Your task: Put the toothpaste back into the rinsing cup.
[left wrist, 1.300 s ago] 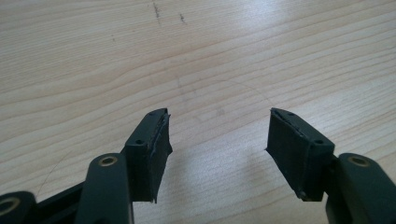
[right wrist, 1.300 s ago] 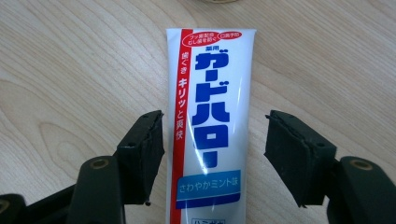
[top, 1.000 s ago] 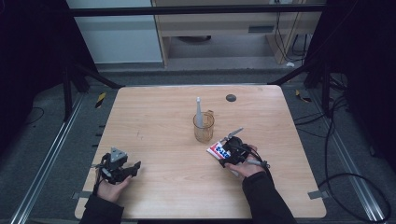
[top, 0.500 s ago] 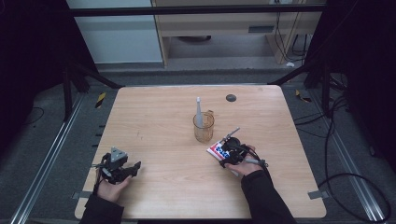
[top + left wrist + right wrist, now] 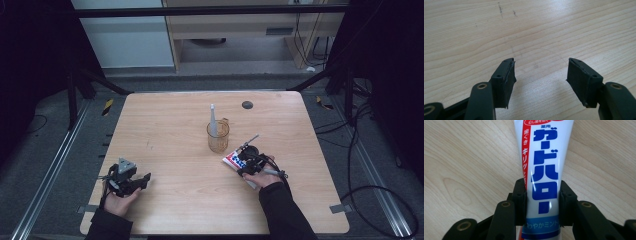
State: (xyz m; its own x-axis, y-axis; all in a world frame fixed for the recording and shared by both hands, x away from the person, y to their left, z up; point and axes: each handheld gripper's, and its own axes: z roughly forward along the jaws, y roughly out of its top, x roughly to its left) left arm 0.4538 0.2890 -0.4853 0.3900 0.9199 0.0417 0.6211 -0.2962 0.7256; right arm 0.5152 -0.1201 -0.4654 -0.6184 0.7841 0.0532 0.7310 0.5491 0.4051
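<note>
A white toothpaste tube [image 5: 544, 157] with blue and red lettering lies flat on the wooden table [image 5: 175, 130], just right of an amber glass cup [image 5: 218, 140]. My right gripper [image 5: 543, 186] has just been closing, and its pads now press on both sides of the tube near its lower end. From above, the right gripper [image 5: 248, 161] sits over the toothpaste tube [image 5: 231, 159]. A white toothbrush [image 5: 212, 116] stands upright in the cup. My left gripper [image 5: 145, 179] rests at the table's front left, and in its own view the left gripper [image 5: 540, 67] is open over bare wood.
A small dark round hole [image 5: 247, 105] marks the table behind the cup. Cables [image 5: 360, 185] trail on the floor to the right. Metal rails [image 5: 50, 170] run along the floor beside the table.
The right gripper's jaws have drawn in on the toothpaste tube. Neither hand has shifted, and the left gripper looks the same.
</note>
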